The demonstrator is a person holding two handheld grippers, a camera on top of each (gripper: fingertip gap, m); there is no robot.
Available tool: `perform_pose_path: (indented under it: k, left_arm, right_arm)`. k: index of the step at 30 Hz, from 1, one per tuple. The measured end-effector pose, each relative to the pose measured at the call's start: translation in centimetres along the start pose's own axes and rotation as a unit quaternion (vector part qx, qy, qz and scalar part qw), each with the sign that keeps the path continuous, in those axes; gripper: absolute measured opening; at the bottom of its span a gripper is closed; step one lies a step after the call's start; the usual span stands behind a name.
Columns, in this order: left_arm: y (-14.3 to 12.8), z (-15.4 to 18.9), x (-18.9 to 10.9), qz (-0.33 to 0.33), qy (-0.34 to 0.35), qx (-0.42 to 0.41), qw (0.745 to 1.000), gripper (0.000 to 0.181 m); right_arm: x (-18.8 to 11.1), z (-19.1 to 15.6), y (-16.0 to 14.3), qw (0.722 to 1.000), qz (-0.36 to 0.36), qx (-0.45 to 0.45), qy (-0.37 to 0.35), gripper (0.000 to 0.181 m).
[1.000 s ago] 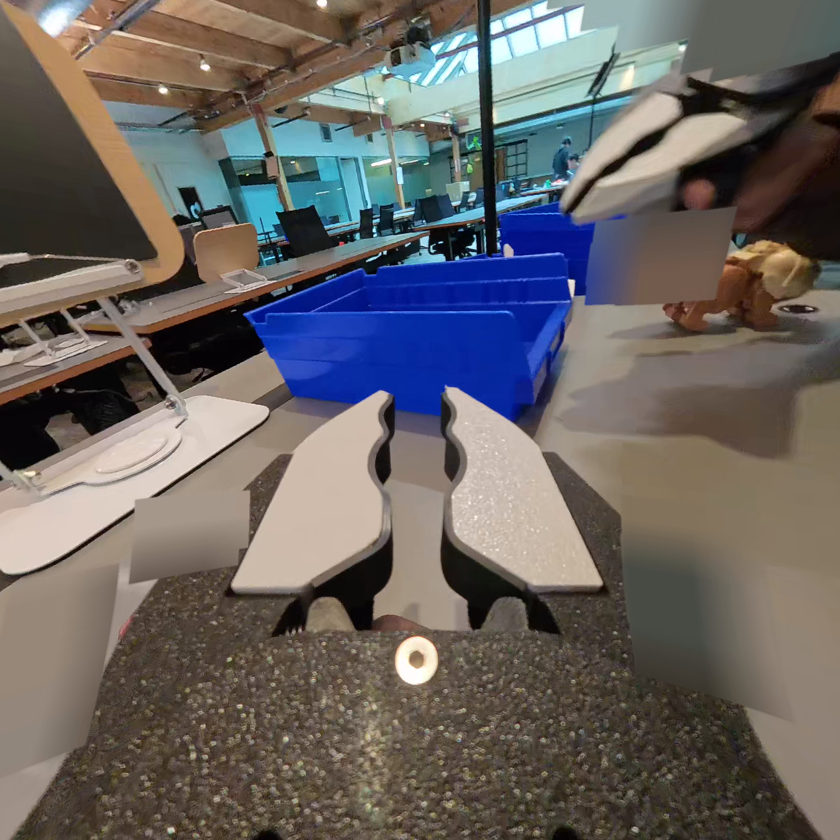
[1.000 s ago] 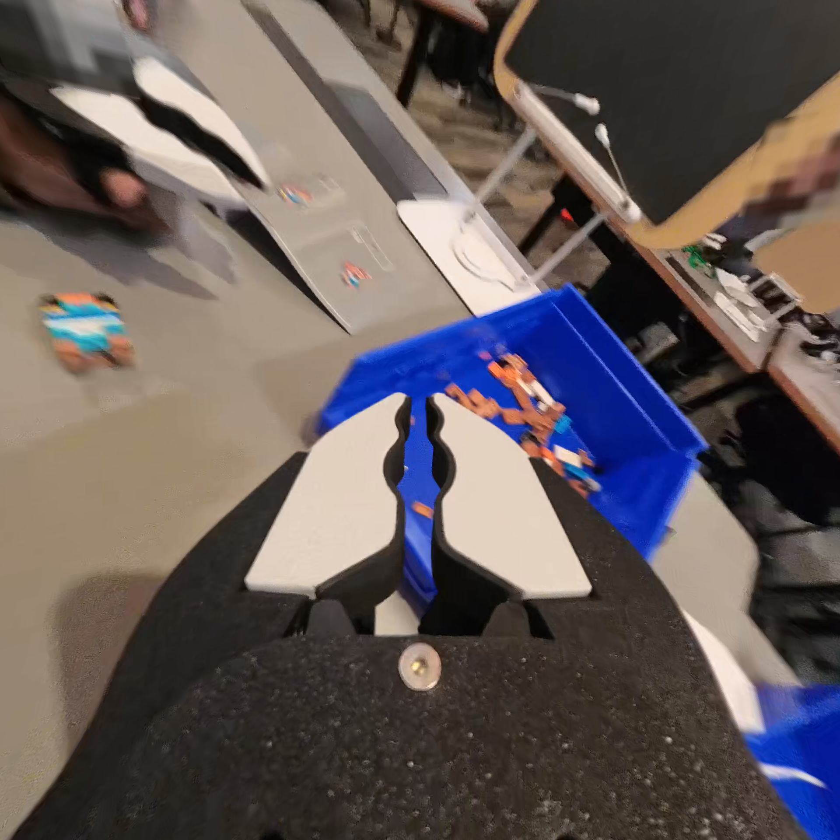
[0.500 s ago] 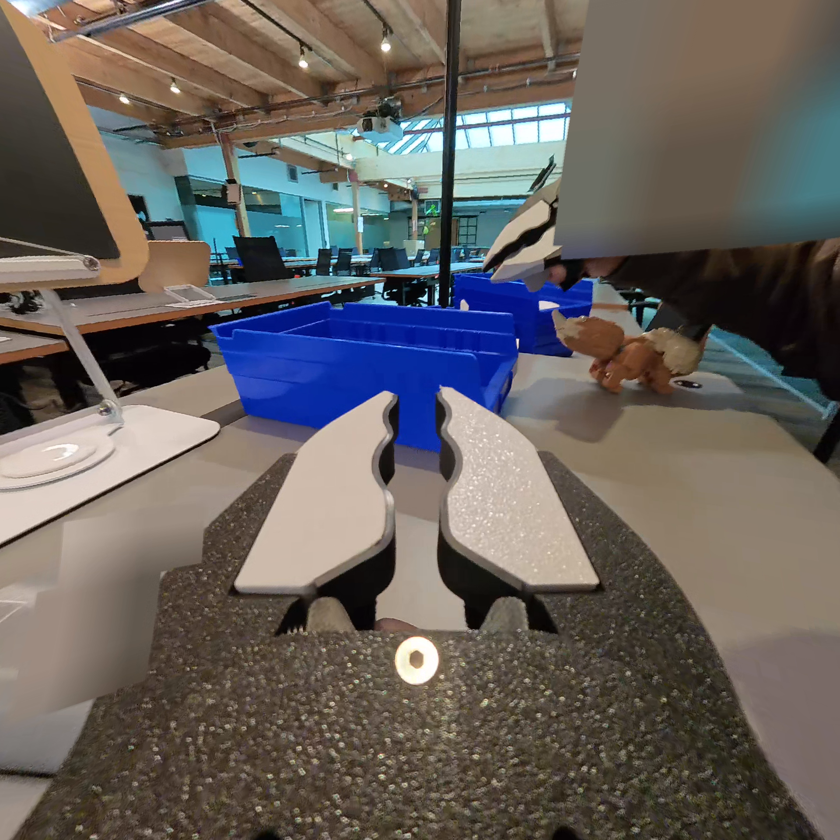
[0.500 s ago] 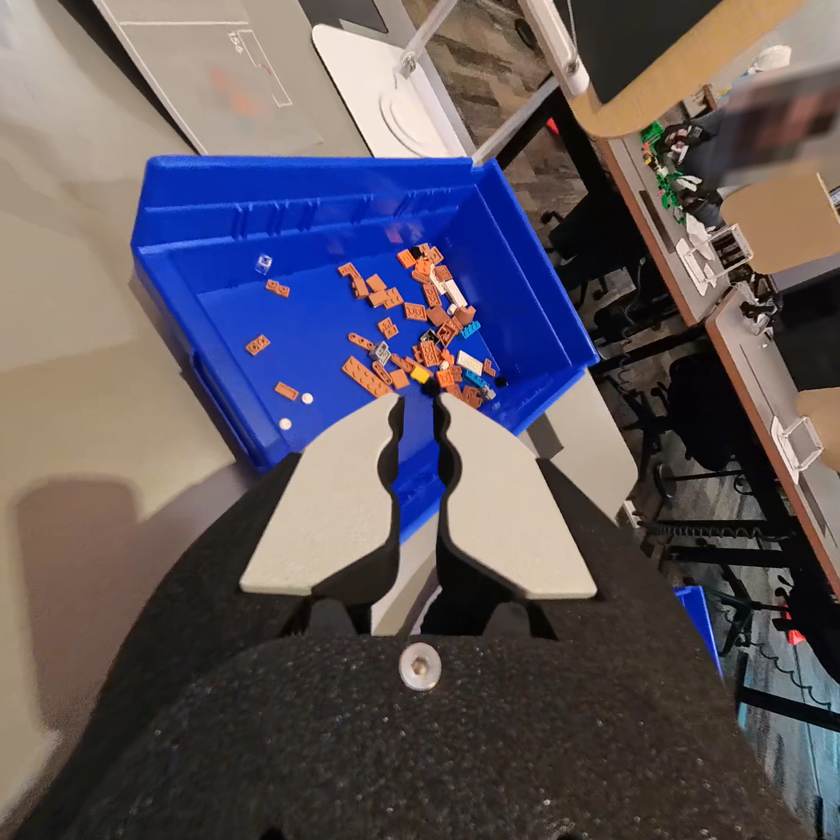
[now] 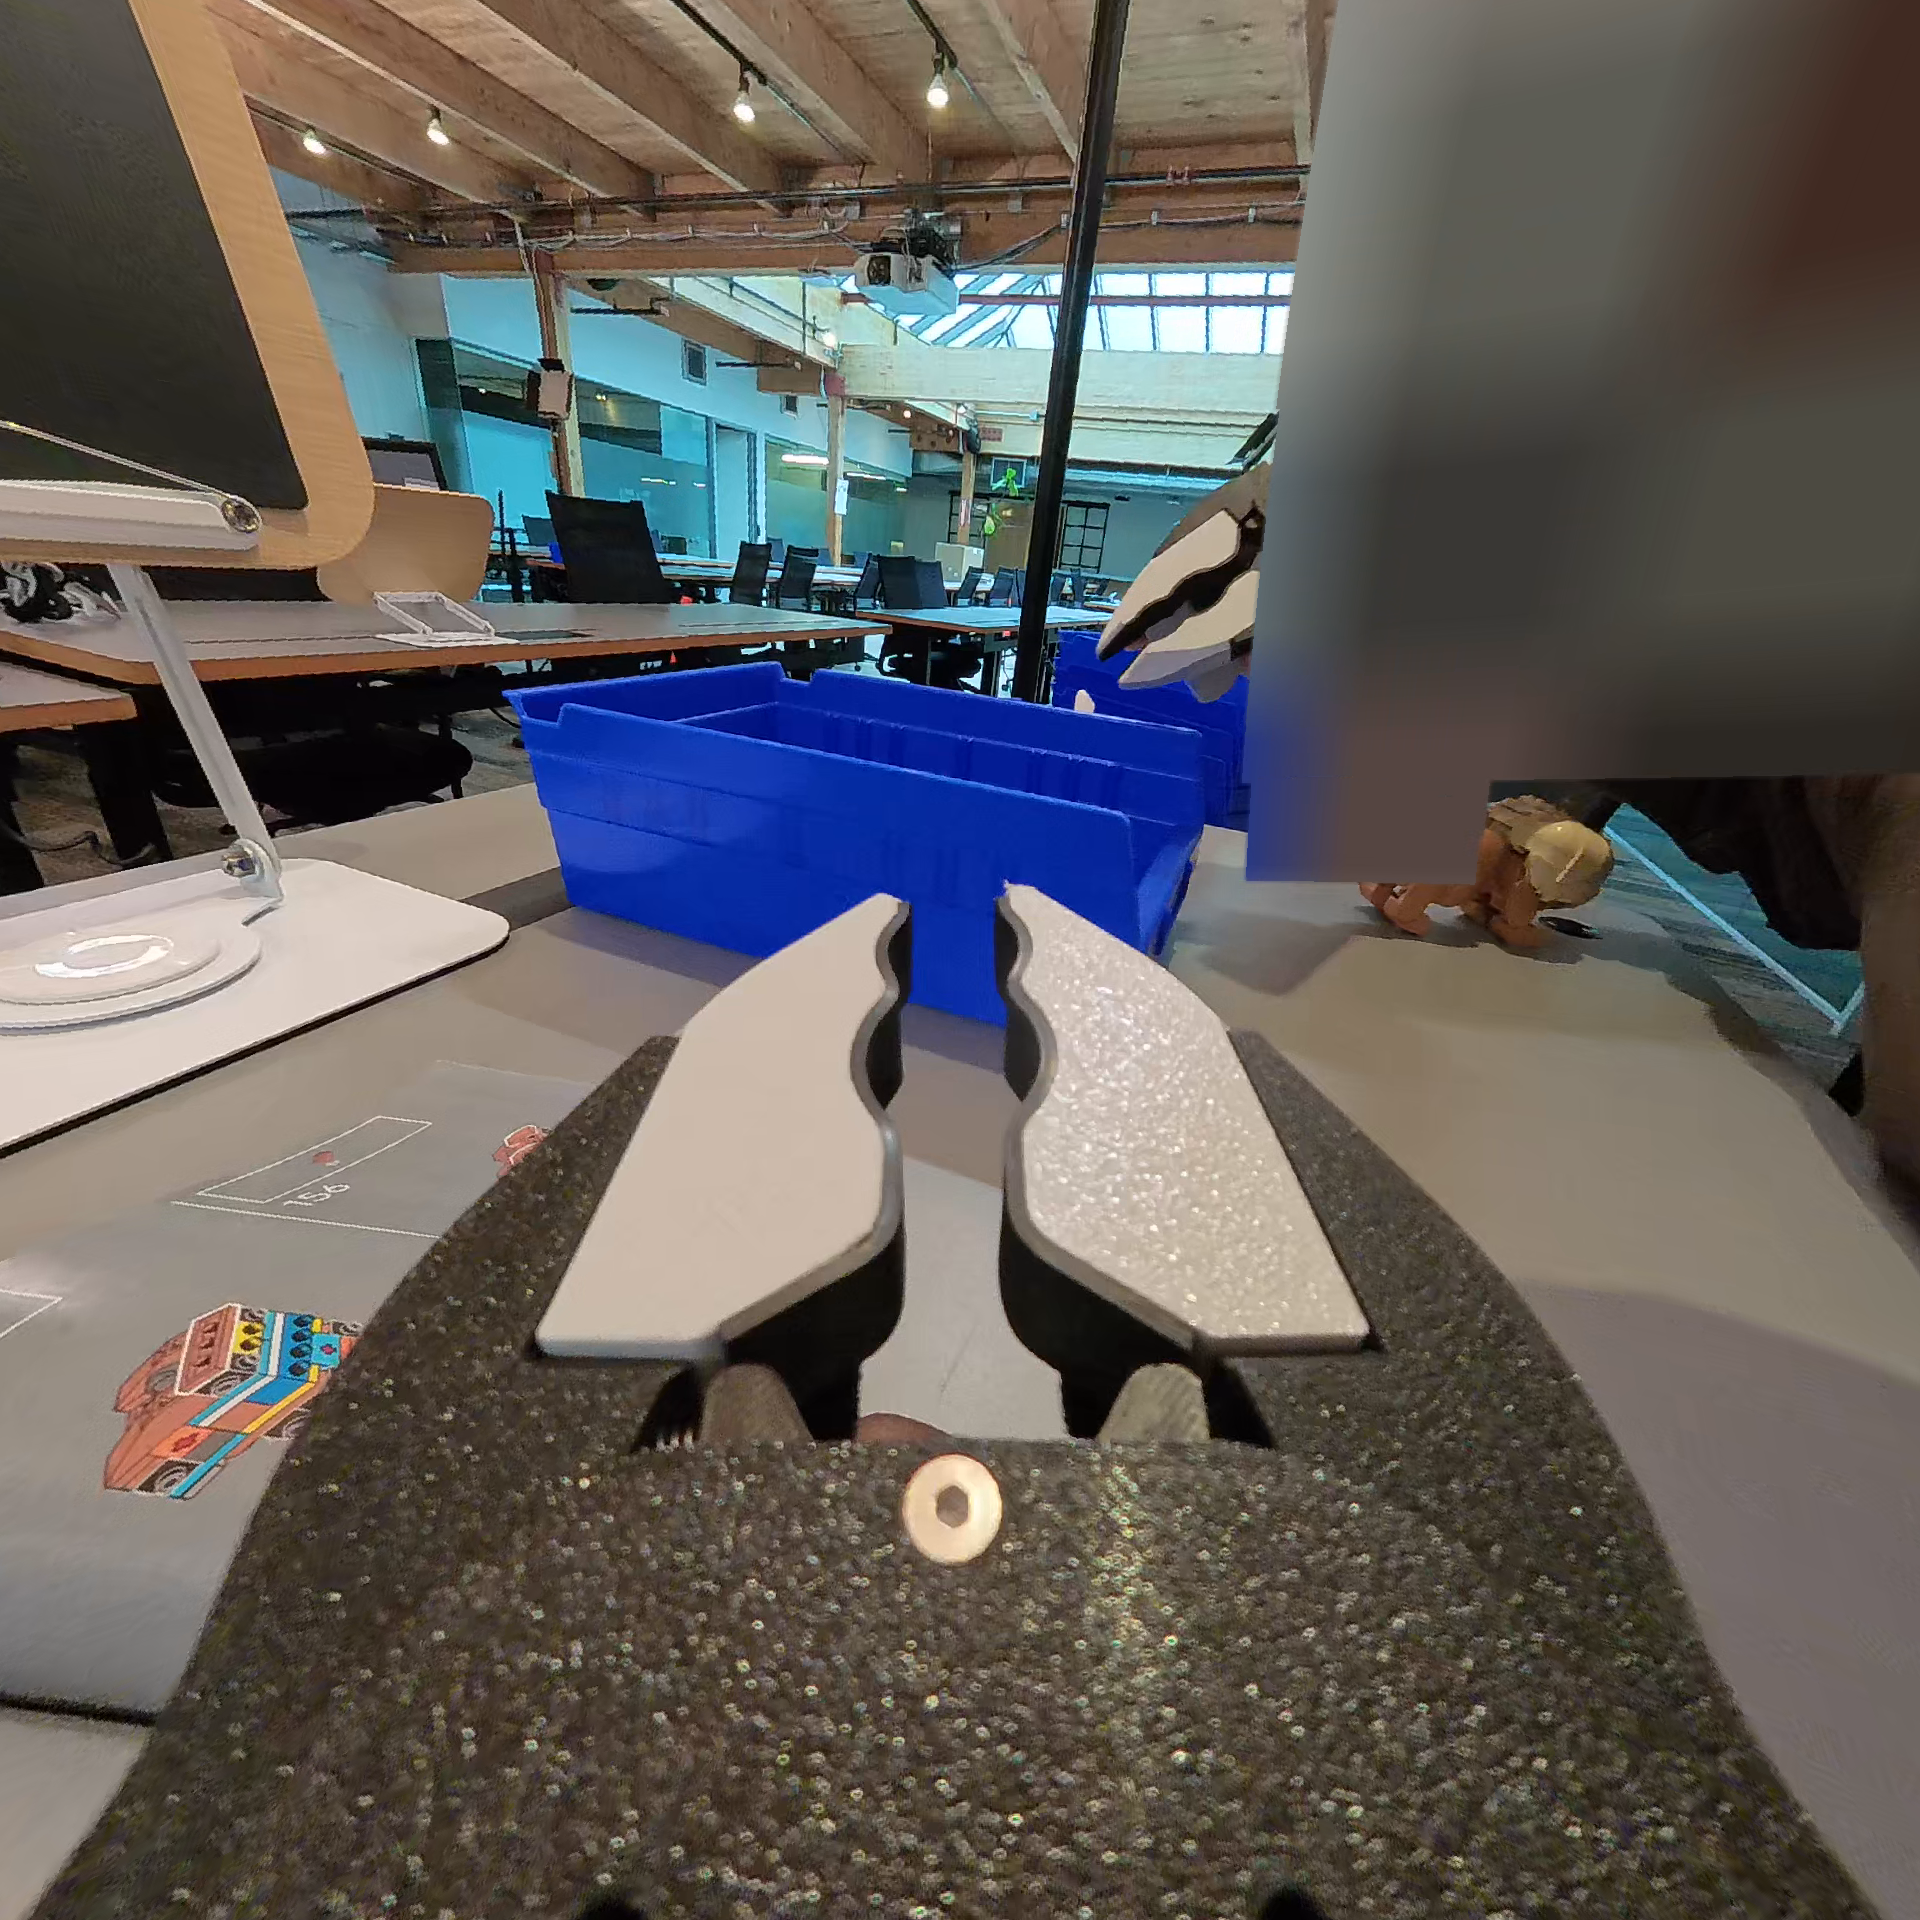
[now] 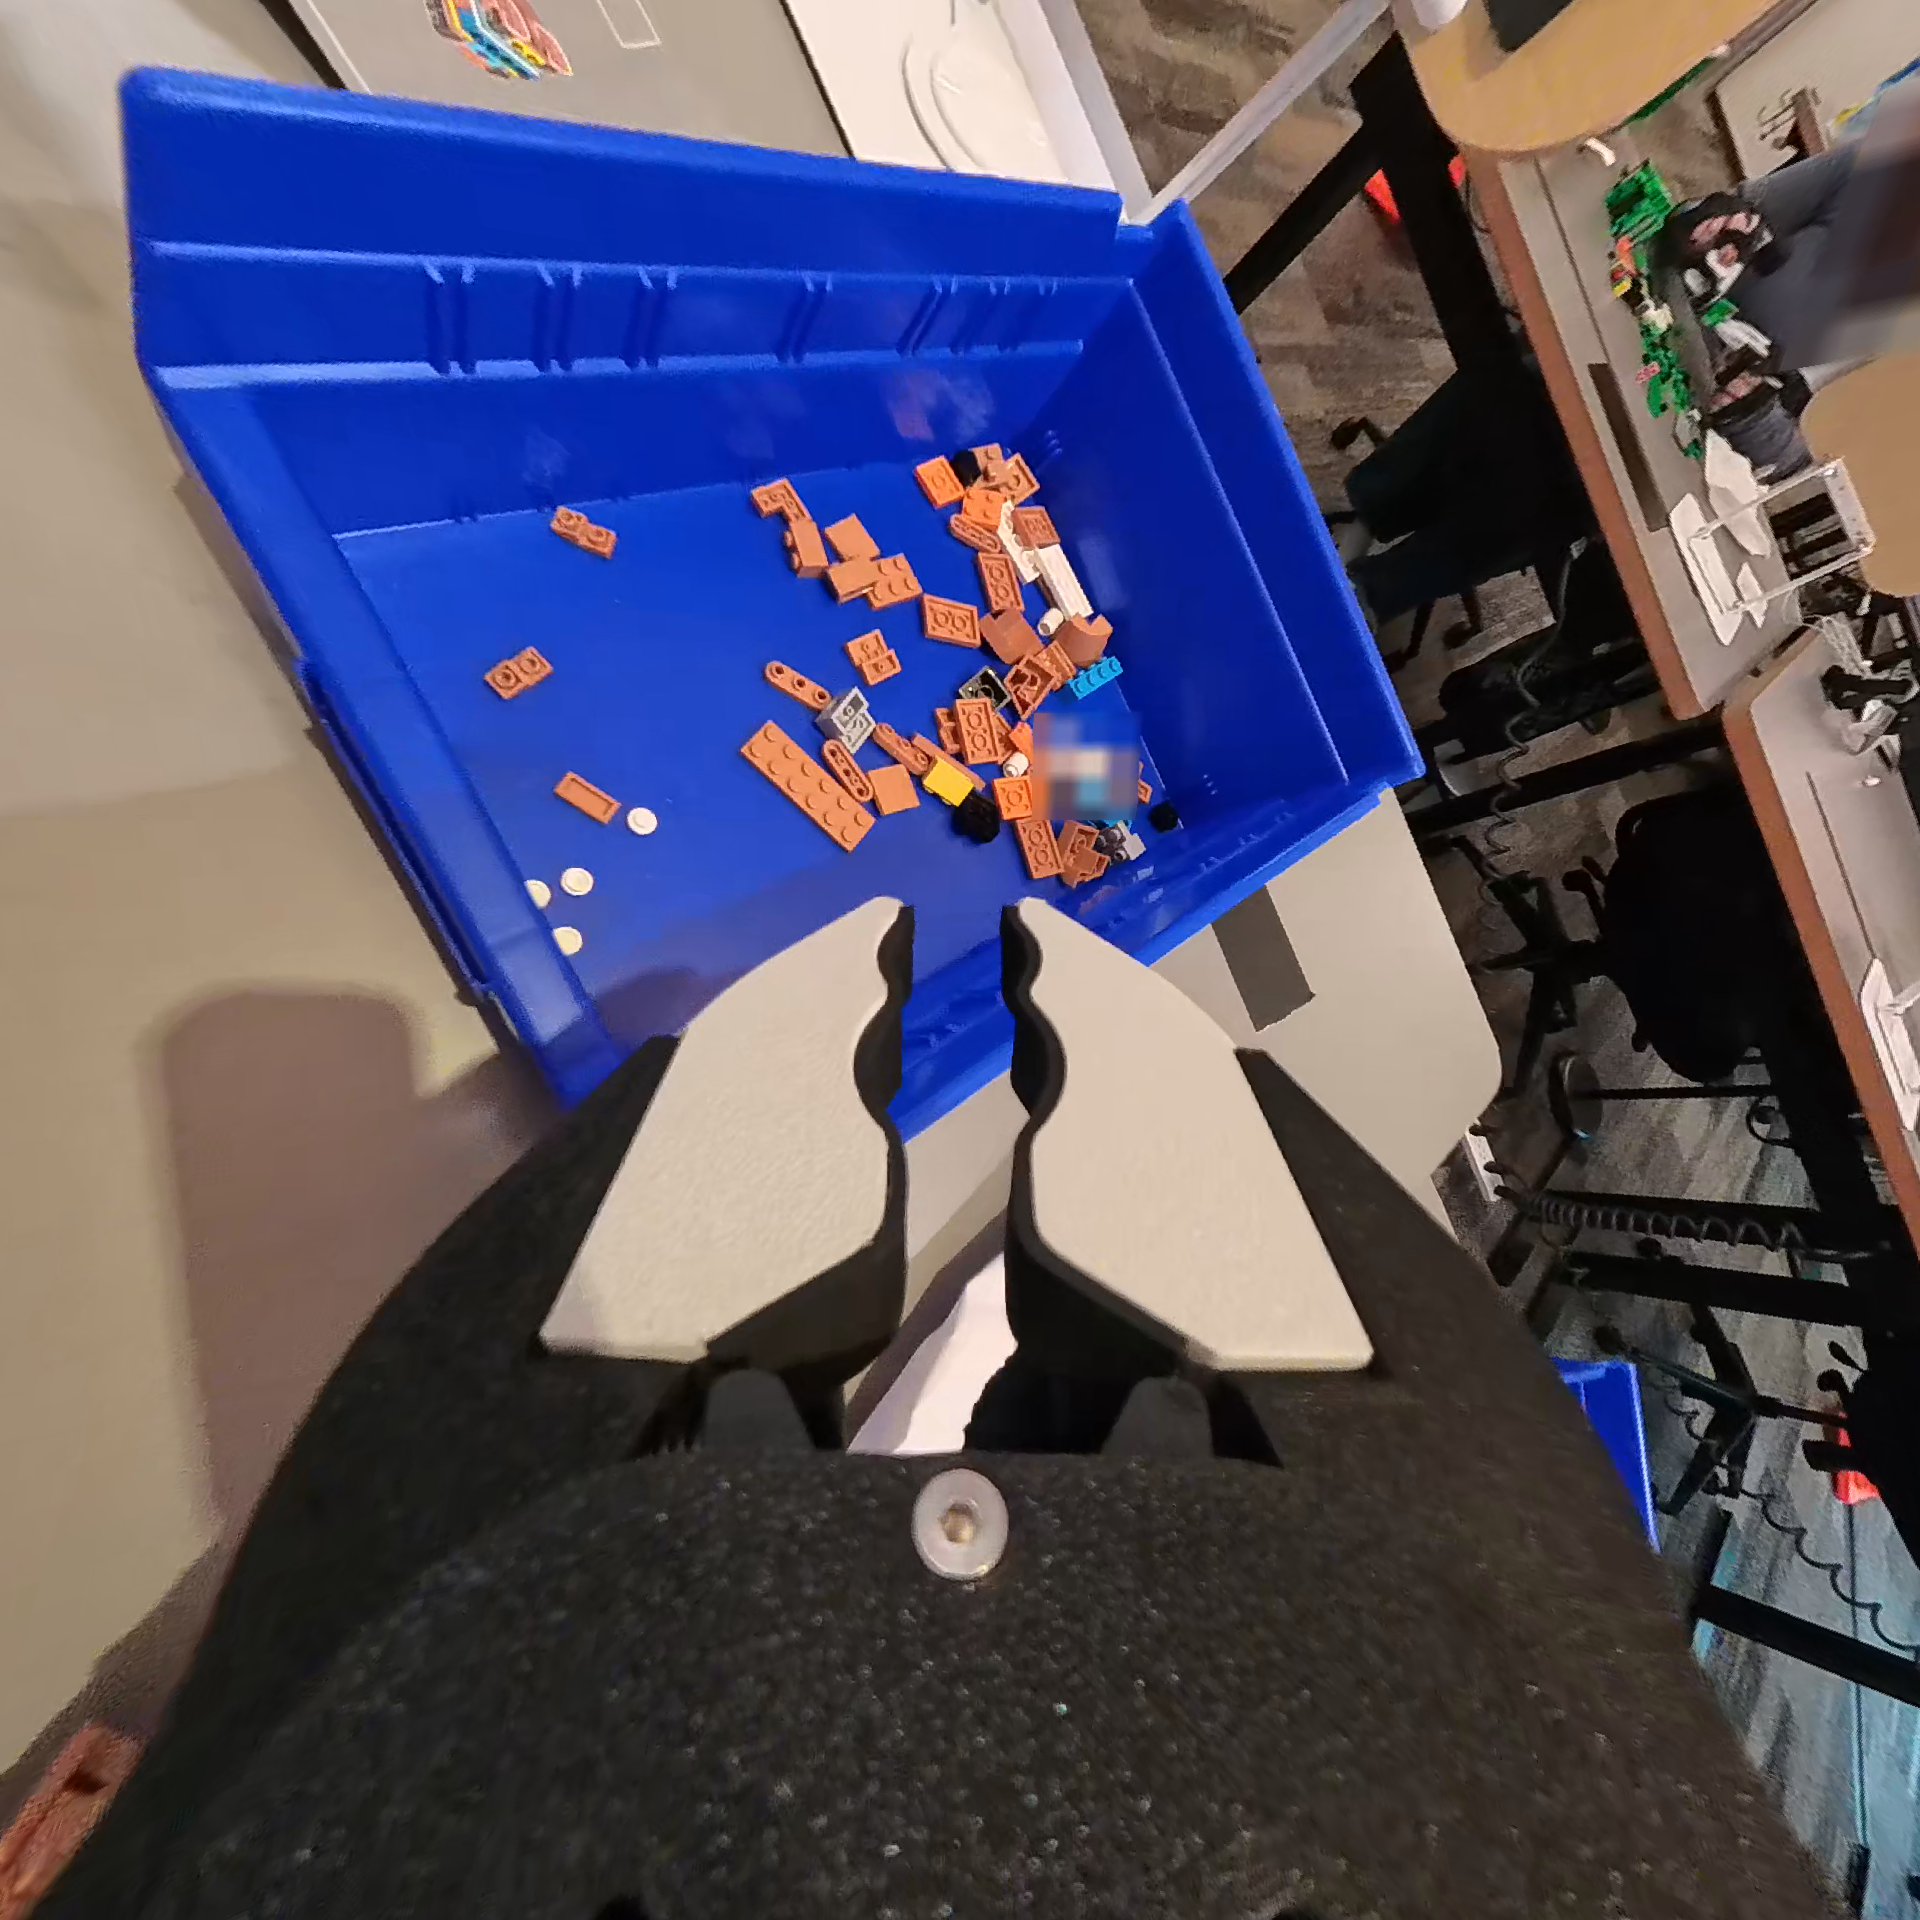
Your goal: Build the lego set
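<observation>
A blue bin [image 6: 623, 177] holds several loose Lego pieces, mostly orange-brown, heaped toward its right end [image 6: 987, 665]; a long orange plate [image 6: 805, 784] lies apart from the heap. My right gripper [image 6: 956, 920] hovers above the bin's near wall, its jaws a narrow gap apart and empty. It also shows in the left wrist view [image 5: 1184, 613], high over the bin [image 5: 852, 821]. My left gripper [image 5: 954, 914] is low over the table in front of the bin, slightly open and empty. A brown built Lego animal [image 5: 1507, 873] stands on the table to the right.
A grey instruction sheet [image 5: 229, 1382] with a picture of the model lies at the left. A white tablet stand base [image 5: 208, 956] sits beside it. A second blue bin [image 5: 1143, 686] stands behind the first. The table edge [image 6: 1351, 1018] drops off just past the bin. The gap from one gripper's tips to the other's is roughly 30 centimeters. Measured from the fingertips, the long orange plate [image 6: 805, 784] is 12 centimeters or so from the right gripper and 30 centimeters from the left.
My right gripper has swung over the blue bin and come closer to the pieces. My left gripper has shifted so the instruction sheet now shows. Both keep the same narrow gap.
</observation>
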State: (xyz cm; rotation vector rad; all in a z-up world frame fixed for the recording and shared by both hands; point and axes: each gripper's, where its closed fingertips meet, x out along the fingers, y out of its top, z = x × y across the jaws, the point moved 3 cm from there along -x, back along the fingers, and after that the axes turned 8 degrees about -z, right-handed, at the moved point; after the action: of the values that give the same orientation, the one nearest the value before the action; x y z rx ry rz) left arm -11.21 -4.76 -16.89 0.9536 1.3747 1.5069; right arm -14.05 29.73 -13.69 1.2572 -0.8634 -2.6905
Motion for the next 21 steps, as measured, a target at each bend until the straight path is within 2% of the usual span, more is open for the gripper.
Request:
perform_pose_path:
  k: [7, 13, 16, 19, 21]
  left_arm:
    - [-0.1, 0.0, 0.1, -0.004, -0.002, -0.001, 1.000, 0.014]
    - [-0.1, 0.1, 0.0, -0.006, -0.003, -0.001, 1.000, 0.014]
    - [-0.1, 0.1, 0.1, -0.007, -0.003, 0.000, 1.000, 0.014]
    - [-0.1, 0.0, 0.1, -0.006, -0.003, -0.001, 1.000, 0.014]
    - [-0.1, 0.0, 0.1, -0.006, -0.003, -0.002, 1.000, 0.014]
  right_arm:
    - [1.4, 1.0, -0.5, 1.000, -0.023, 0.019, 0.000, 0.023]
    - [2.6, 3.1, -2.9, 0.983, -0.093, 0.160, 0.008, 0.033]
    - [3.4, 2.4, -3.8, 0.969, -0.134, 0.201, 0.055, 0.038]
    - [3.6, 2.3, -4.0, 0.963, -0.147, 0.214, 0.066, 0.029]
    - [3.7, 1.8, -3.8, 0.962, -0.148, 0.212, 0.086, 0.016]
